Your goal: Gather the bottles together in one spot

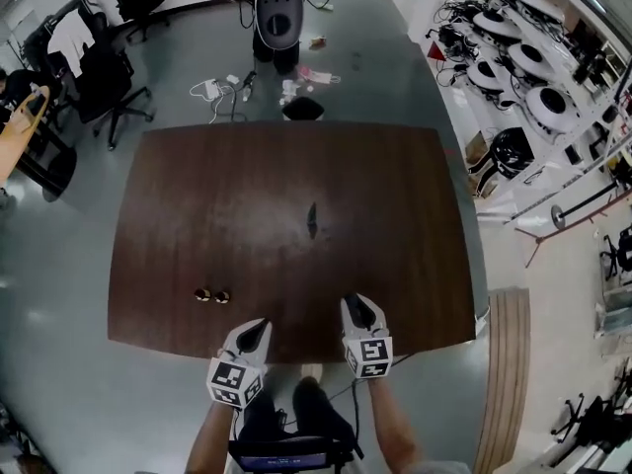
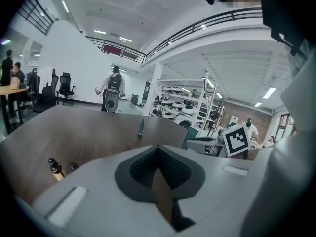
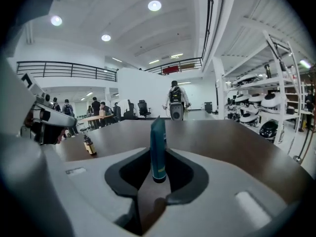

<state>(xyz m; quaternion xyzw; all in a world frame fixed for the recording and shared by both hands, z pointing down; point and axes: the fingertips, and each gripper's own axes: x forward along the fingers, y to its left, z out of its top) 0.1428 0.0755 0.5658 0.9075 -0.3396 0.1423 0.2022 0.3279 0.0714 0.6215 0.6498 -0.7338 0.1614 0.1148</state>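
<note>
A dark teal tube (image 1: 312,220) stands upright near the middle of the brown table (image 1: 395,196). Two small dark-capped bottles (image 1: 202,294) (image 1: 222,296) stand side by side near the front left edge. Both grippers hover at the table's front edge. My left gripper (image 1: 257,332) is just right of the small bottles (image 2: 54,167), its jaw tips together and nothing in them. My right gripper (image 1: 359,311) points at the tube (image 3: 158,149), which stands well beyond its tips and shows through the gap between the parted jaws. One small bottle (image 3: 89,145) shows at the left of the right gripper view.
Beyond the table's far edge stand a white and black machine (image 1: 276,18), loose cables (image 1: 219,89) and office chairs (image 1: 109,82). Shelves of white round units (image 1: 523,62) line the right side. A wooden ramp (image 1: 506,373) lies at the right front.
</note>
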